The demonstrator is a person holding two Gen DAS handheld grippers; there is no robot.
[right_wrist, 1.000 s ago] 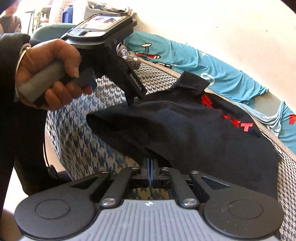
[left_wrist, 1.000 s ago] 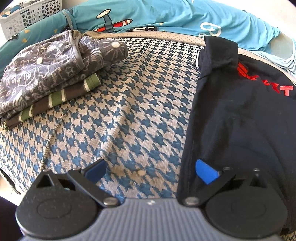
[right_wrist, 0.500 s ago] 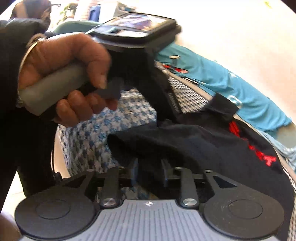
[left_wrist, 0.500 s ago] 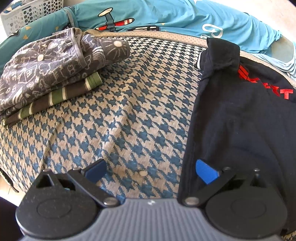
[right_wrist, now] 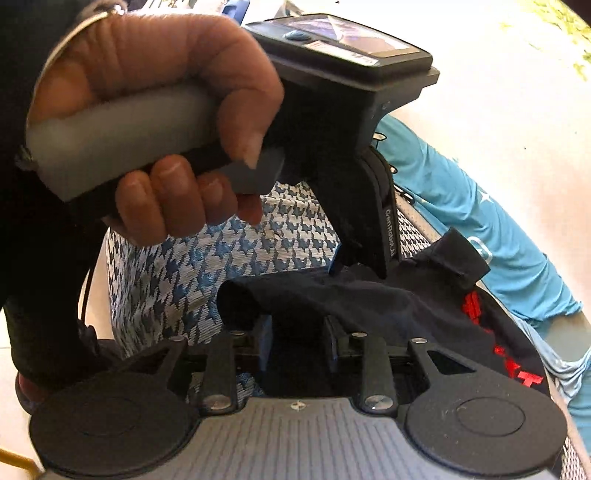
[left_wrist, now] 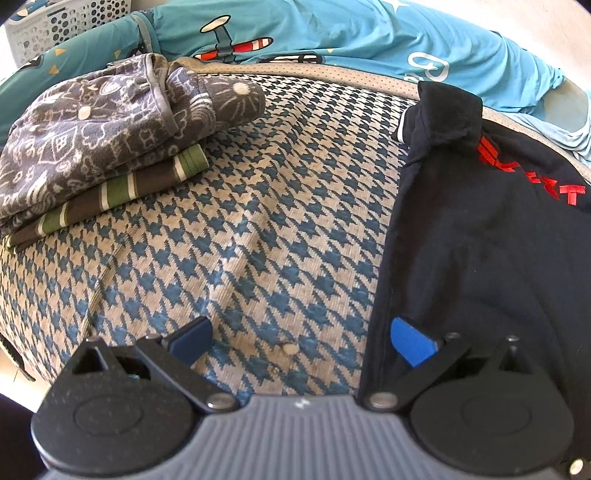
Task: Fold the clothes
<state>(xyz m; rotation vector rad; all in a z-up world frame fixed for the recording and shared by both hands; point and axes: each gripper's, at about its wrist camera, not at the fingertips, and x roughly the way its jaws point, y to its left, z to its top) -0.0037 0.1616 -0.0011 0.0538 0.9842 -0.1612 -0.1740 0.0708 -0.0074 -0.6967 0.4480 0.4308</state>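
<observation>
A black shirt (left_wrist: 491, 258) lies on a bed cover (left_wrist: 240, 240) woven in blue and beige houndstooth. It is dark, matte and soft, with red block letters (left_wrist: 532, 177) running across its far part and a sleeve (left_wrist: 448, 110) folded over at the top, a thin white edge showing beside it. Its long left edge runs straight down the cover toward the camera.

The left gripper (left_wrist: 301, 341) hangs over that edge with its jaws wide apart and nothing between them: one blue pad sits over the bare cover, the other over the black cloth. In the right wrist view a hand (right_wrist: 147, 122) grips the left gripper's grey handle, close in front of the lens.

The right gripper (right_wrist: 297, 350) has just been opening and now stands part open. The near edge of the shirt is bunched into a raised fold (right_wrist: 280, 295) lying between its fingers (right_wrist: 264, 347); whether the pads press on the cloth cannot be told.

At the far left of the cover a folded stack rests: a grey patterned garment (left_wrist: 110, 140) on top of a striped green and brown one (left_wrist: 122, 192). Beyond the cover lies teal cloth (left_wrist: 332, 37) printed with a plane, and a white basket (left_wrist: 66, 26) stands in the corner.
</observation>
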